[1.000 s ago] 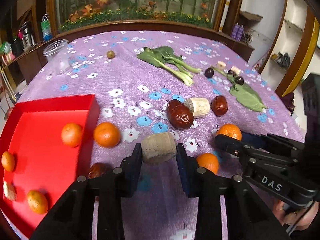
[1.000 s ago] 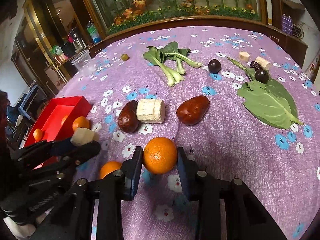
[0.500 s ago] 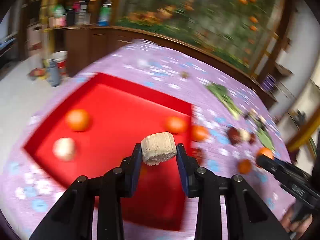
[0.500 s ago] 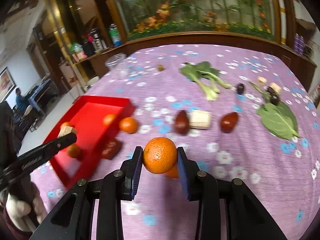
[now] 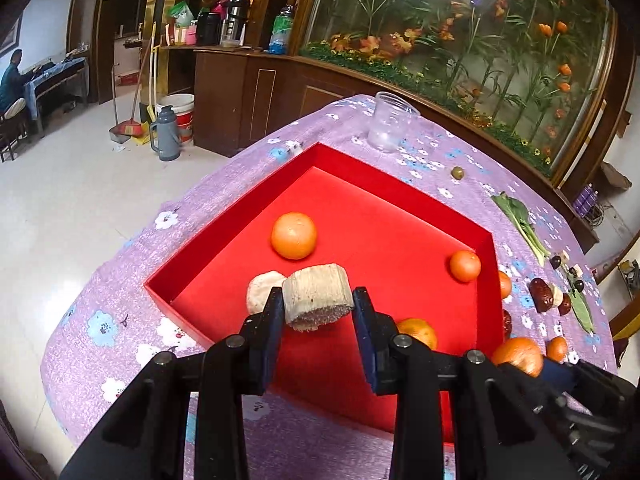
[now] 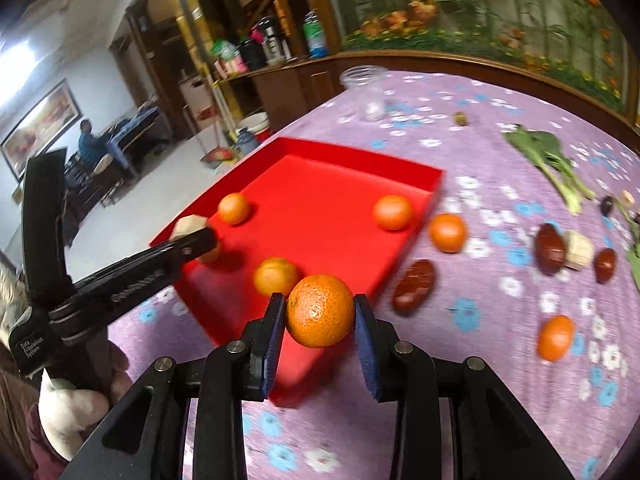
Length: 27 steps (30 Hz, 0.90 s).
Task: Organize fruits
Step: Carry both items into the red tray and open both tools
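Both tongs carry fruit to the red tray

The left tongs (image 5: pixel 318 312) are clamped on a pale sugarcane piece (image 5: pixel 318 300) above the red tray (image 5: pixel 400 188) – lower it beside the piece already there before letting go. The right tongs (image 6: pixel 320 322) grip a mandarin (image 6: pixel 320 310) at the tray's near edge; place it gently, because it can roll.

oranges (image 6: pixel 448 232): 6 | red dates (image 6: pixel 414 286): 3 | red tray (image 6: pixel 360 152): 1 | clear cup (image 6: pixel 366 92): 1

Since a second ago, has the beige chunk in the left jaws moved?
Yes. The beige chunk, clamped in the left gripper, has travelled from over the purple cloth beside the red tray to above the tray's floor.
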Available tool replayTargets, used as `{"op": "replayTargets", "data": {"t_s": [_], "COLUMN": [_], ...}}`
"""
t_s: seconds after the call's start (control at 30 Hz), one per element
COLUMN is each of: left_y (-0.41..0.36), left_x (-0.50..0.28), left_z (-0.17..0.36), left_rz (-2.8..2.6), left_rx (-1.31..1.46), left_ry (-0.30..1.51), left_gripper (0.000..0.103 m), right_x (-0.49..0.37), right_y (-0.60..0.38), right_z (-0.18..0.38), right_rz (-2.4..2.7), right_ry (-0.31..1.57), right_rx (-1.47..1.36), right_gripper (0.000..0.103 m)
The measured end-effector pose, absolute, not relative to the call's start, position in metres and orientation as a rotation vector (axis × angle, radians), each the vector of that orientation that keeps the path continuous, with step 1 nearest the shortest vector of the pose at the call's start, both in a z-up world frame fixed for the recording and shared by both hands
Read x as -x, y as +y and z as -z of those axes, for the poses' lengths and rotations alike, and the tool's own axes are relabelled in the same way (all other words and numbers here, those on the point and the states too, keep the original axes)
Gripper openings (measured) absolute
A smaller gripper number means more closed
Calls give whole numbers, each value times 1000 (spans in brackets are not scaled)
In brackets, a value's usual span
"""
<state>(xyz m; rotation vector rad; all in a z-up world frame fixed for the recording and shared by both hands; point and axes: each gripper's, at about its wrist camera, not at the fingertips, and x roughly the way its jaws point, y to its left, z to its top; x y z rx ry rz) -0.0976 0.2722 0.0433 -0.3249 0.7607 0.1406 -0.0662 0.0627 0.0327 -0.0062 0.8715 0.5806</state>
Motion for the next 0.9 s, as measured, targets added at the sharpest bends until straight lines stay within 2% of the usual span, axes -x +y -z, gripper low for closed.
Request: {"op": "replayTargets", "data": {"t_s": [0.27, 0.33, 0.4, 0.43, 0.53, 0.9], "left_y": [280, 280, 279, 279, 278, 268], "left_x": [99, 101, 103, 104, 109, 130], "left_z": [-40, -43, -46, -47, -53, -78], "left_rz": [-170, -176, -178, -179, -178, -168], "left_rx": [323, 318, 318, 317, 315, 310], "left_ry": [763, 757, 744, 739, 722, 668], "left_gripper": [33, 37, 51, 53, 56, 70], "right_x": [63, 62, 64, 63, 67, 76], "right_y": [95, 99, 101, 101, 100, 44], "right_z": [-17, -14, -13, -13, -17, -31], "right_rz": [-621, -632, -642, -651, -657, -594], "right_ry": [908, 913, 915, 918, 896, 849], "right_rx": [43, 49, 44, 36, 31, -42], "right_gripper": [37, 38, 38, 41, 53, 54]}}
